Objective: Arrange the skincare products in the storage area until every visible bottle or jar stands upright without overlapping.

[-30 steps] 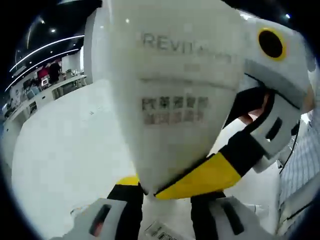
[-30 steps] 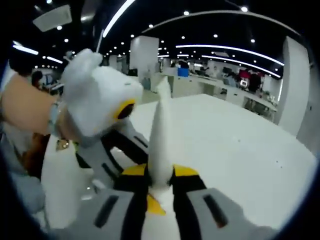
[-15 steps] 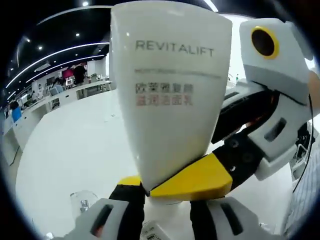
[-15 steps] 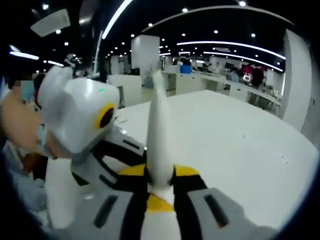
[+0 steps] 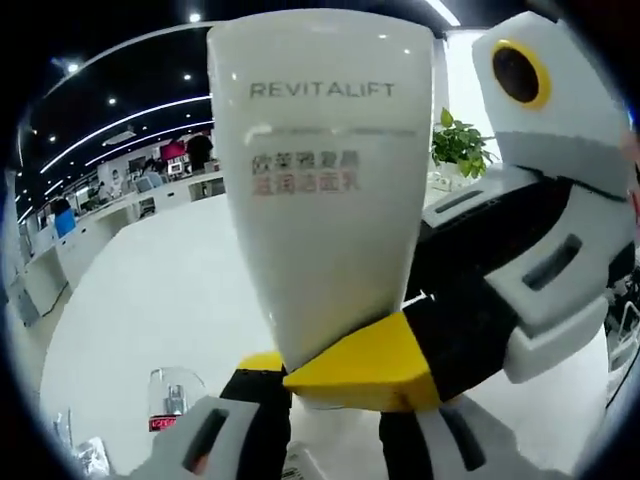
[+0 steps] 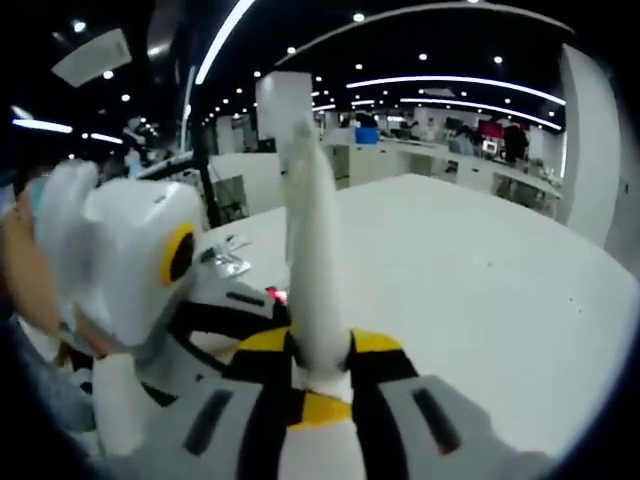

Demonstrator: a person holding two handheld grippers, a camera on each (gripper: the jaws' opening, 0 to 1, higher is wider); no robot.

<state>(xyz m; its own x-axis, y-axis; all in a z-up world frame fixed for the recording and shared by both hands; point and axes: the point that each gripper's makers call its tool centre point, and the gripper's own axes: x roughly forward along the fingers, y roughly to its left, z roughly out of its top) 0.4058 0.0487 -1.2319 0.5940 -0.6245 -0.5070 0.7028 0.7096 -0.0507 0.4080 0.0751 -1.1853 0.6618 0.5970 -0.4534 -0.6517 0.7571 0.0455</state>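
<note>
The white table (image 5: 150, 300) extends behind both views, with office benches and ceiling lights beyond it.

In the left gripper view, a white tube (image 5: 325, 190) marked REVITALIFT stands upright, flat crimped end uppermost, narrowing downward. Its lower end sits between the yellow-tipped jaws of the left tongs (image 5: 318, 372), which are closed against it. The right tongs (image 5: 440, 340) enter from the right; one yellow pad of that unit presses the tube's lower part just above the left jaws.

In the right gripper view, the same tube (image 6: 312, 260) appears edge-on as a thin white blade rising from between the jaws of the right tongs (image 6: 318, 355), which are closed on its base. The body of the left tongs (image 6: 150, 280) lies beside the tube on the left, touching or nearly touching it low down; exact contact cannot be determined there.

The tube is held off the table by both units.

A small clear item with a red label (image 5: 170, 400) rests on the table at lower left of the left gripper view. A green potted plant (image 5: 462, 148) stands in the background.
</note>
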